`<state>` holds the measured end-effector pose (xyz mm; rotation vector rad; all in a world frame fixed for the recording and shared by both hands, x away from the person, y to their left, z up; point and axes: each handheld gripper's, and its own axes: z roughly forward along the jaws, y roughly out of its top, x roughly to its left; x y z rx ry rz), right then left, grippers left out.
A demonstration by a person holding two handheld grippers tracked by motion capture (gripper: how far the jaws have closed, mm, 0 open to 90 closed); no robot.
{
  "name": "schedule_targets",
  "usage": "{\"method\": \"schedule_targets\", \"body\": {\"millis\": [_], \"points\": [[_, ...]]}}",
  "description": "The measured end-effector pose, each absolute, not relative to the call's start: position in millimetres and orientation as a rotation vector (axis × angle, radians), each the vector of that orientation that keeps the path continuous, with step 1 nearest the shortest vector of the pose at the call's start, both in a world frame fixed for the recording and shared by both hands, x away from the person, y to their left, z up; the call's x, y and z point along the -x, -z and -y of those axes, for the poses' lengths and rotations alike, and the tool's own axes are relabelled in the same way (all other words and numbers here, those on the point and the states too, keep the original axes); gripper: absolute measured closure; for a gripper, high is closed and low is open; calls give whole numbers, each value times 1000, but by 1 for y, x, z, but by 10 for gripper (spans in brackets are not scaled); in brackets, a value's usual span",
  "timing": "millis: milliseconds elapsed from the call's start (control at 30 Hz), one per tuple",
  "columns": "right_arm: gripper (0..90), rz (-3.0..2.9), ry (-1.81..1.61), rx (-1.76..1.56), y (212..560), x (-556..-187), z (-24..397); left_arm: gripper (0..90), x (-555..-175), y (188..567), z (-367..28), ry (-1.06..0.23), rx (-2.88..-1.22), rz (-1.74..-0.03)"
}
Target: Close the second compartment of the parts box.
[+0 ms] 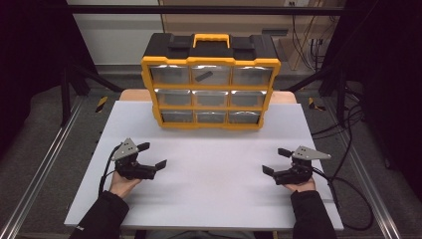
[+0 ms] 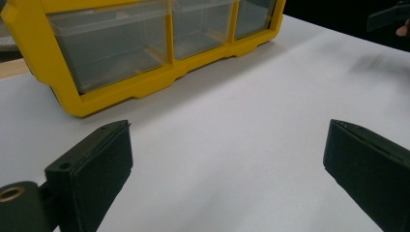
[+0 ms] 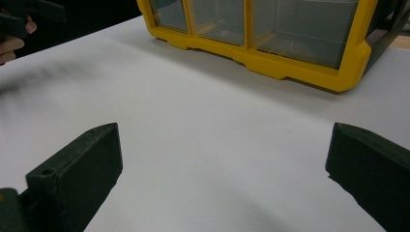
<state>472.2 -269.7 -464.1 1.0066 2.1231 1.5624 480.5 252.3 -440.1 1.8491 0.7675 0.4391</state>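
Drawers of a yellow organizer (image 1: 210,92) faced the person from the far middle of the white desk (image 1: 214,169) — well apart from both tools. Left hand-held gripper (image 1: 152,155) and right hand-held gripper (image 1: 275,161) rested near the front edge, jaws spread wide, holding nothing — bare desk lay between them and the organizer.

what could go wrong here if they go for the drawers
The organizer stands free on the table, so a one-sided pull could slide or tip it. The clear drawers sit flush in the frame, leaving the wide-open left gripper and right gripper little to catch, so the jaws may slip.
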Motion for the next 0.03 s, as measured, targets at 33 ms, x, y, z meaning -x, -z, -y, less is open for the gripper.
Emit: {"method": "schedule_targets", "body": {"millis": [33], "points": [[2,-2124,-1562,-1007,464,-472,270,31,-480,441,-252,-441,-1848,-768]]}}
